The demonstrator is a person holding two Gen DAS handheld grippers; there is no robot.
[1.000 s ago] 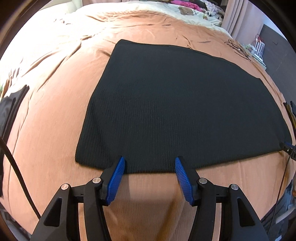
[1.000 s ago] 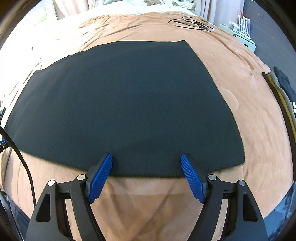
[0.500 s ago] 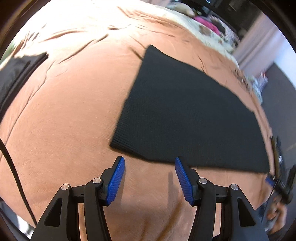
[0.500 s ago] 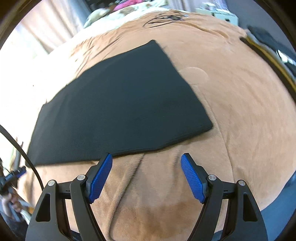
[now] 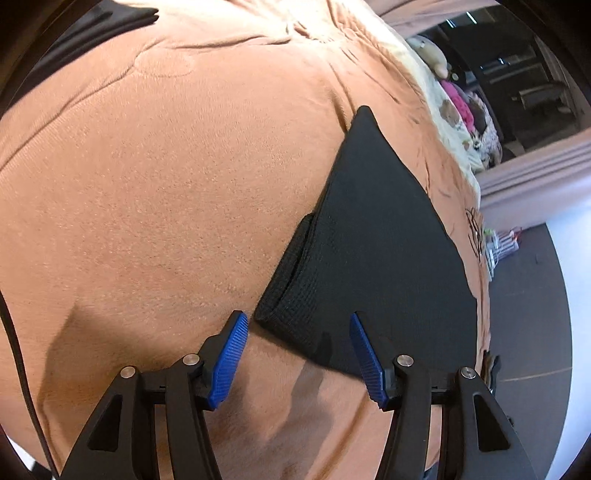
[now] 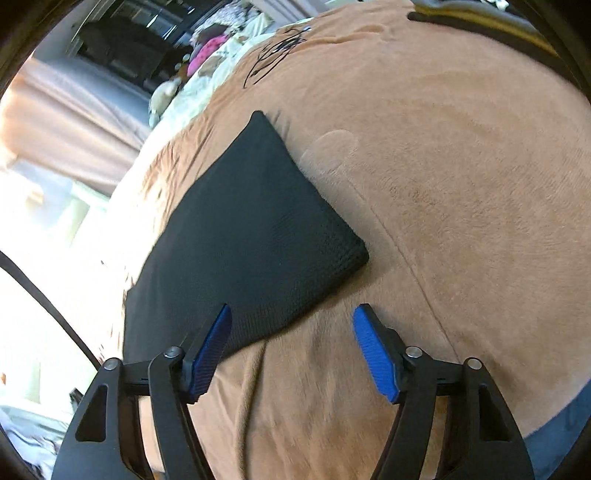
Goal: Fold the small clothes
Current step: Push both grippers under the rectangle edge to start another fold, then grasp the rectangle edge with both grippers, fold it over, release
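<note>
A black knit cloth (image 5: 376,258) lies flat, folded in two layers, on a brown blanket (image 5: 166,184). My left gripper (image 5: 297,321) hovers at the cloth's near left corner. That corner shows between the blue pads, which do not press on it. In the right wrist view the same cloth (image 6: 251,236) stretches up and to the left. My right gripper (image 6: 292,312) sits at its near right corner, jaws closing. The cloth's near edge runs behind the left finger (image 6: 212,347). The pads do not touch the cloth.
The blanket (image 6: 461,184) covers a bed. Dark clothes (image 5: 92,29) lie at the left wrist view's top left, and a folded stack (image 6: 480,18) at the right wrist view's top right. Thin black cords (image 6: 277,51) lie beyond the cloth. Dark floor (image 5: 535,295) borders the bed.
Both grippers slid outward from the cloth's near edge to its two near corners and rolled, so the views tilt. The right jaws have narrowed a little.
</note>
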